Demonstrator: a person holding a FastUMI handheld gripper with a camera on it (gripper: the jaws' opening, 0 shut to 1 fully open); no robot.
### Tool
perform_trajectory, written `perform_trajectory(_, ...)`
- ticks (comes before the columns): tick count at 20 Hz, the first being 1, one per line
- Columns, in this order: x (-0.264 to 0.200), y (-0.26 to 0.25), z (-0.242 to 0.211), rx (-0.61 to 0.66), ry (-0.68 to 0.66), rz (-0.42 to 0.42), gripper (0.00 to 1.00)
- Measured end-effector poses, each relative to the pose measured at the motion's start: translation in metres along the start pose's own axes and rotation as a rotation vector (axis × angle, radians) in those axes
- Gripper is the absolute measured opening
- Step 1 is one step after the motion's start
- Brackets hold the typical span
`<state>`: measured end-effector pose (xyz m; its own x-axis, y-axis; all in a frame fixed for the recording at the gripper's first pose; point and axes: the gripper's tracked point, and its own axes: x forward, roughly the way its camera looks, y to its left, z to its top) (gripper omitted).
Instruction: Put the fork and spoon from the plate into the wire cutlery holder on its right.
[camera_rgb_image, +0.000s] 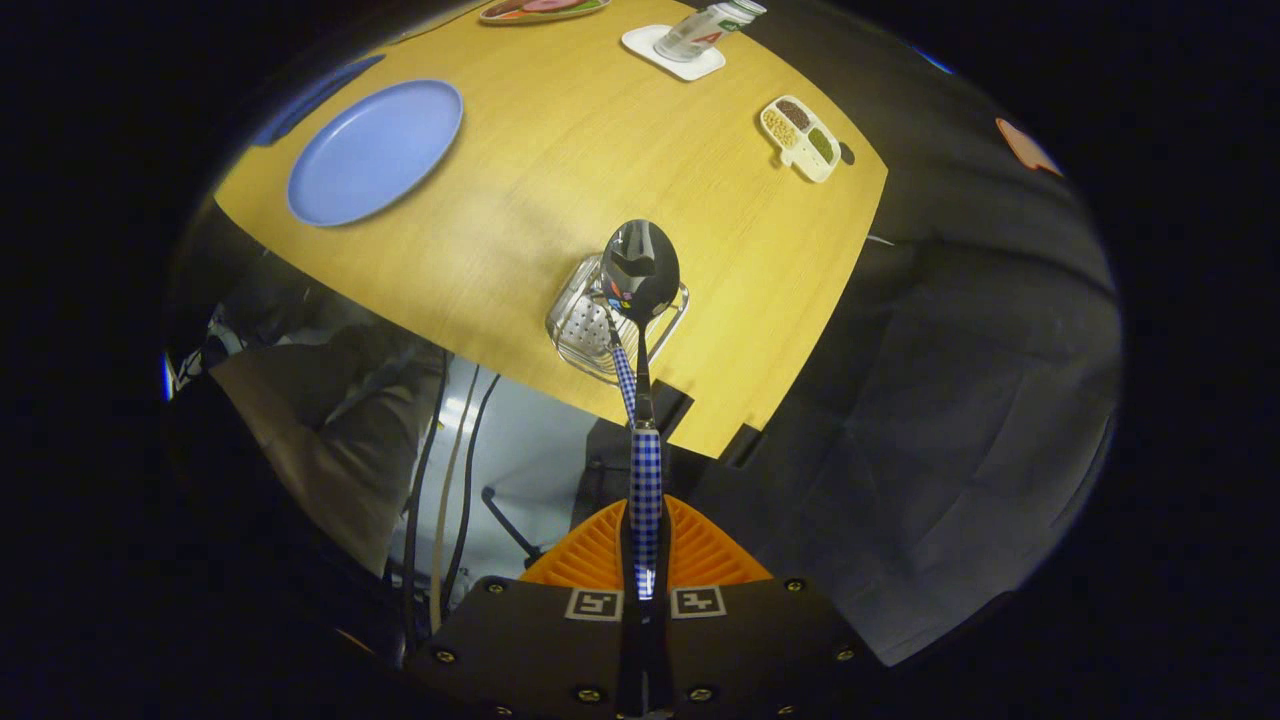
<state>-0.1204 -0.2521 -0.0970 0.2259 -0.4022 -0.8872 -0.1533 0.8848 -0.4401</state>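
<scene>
So the spoon (640, 268) is clamped in the tool (645, 545), both fingers squeezed onto its blue-checked handle, and it sticks straight out ahead with the bowl at the far end. That long axis runs right along the line of the fingers, and the bowl is sitting over the wire cutlery holder (600, 325) from this angle, which stands near the close edge of the wooden surface (560, 180).

There's already a second checked handle (622, 372) poking out of the holder, leaning toward the tool just left of the spoon's shaft. My guess is that's the fork, though I can't see its head.

The blue plate (375, 150) is well off to the left of the holder and looks bare.

Since the bowl leads, I'd say the next bit is just keeping that axis lined up on the holder's opening and going bowl-first, while not knocking the other handle. Hard to judge how high the spoon is above the rim from this view.
</scene>
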Motion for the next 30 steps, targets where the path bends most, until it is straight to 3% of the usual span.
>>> perform_trajectory(5,0.017,-0.011,-0.017,-0.107,0.153,-0.017,0.03)
perform_trajectory(11,0.039,-0.027,0.002,-0.235,0.291,-0.044,0.03)
perform_trajectory(23,0.065,-0.031,0.056,-0.345,0.313,-0.021,0.06)
perform_trajectory(24,0.066,-0.033,0.056,-0.353,0.315,-0.021,0.11)
perform_trajectory(27,0.067,-0.038,0.06,-0.37,0.299,-0.024,0.13)
perform_trajectory(28,0.066,-0.039,0.06,-0.364,0.292,-0.029,0.31)
perform_trajectory(29,0.064,-0.04,0.059,-0.362,0.286,-0.026,0.41)
perform_trajectory(30,0.061,-0.042,0.06,-0.354,0.284,-0.03,0.43)
